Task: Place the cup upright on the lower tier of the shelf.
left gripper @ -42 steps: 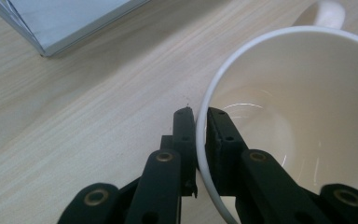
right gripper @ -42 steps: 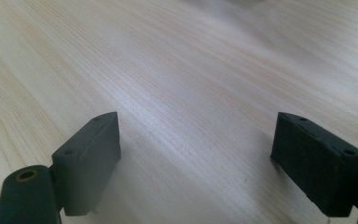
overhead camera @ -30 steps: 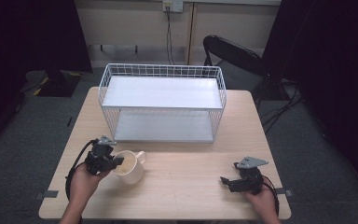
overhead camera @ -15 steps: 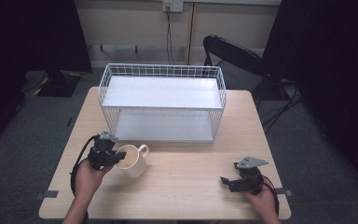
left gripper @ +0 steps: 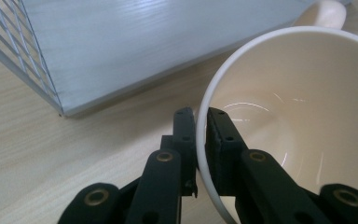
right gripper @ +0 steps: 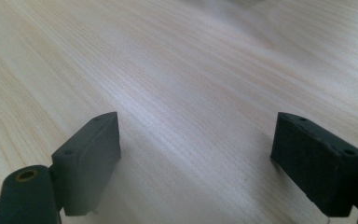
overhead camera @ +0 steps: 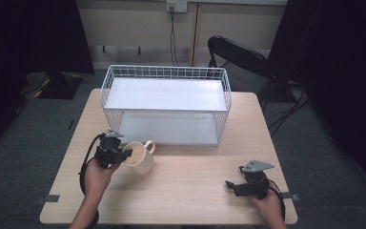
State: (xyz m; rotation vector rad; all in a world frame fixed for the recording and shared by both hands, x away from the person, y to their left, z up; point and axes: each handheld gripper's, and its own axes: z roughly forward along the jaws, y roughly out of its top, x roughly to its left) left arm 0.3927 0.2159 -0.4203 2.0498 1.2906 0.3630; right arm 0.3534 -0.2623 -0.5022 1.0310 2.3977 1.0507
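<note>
Two jaws of my left gripper [overhead camera: 124, 153] pinch the cup's [overhead camera: 139, 157] rim, one inside, one outside. I hold the cup tilted on the worktop [overhead camera: 186, 191], just before the wire rack [overhead camera: 167, 102]. My right gripper [overhead camera: 229, 186] rests far right, jaws wide open, holding nothing.

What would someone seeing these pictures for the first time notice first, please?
Probably the cream mug near the table's left front, tipped and pinched at its rim by the left gripper, one jaw inside and one outside. Behind it stands a white wire rack with two shelves, taking up the middle and back of the table. At the right front, the right gripper rests with its jaws wide apart and nothing between them.
</note>
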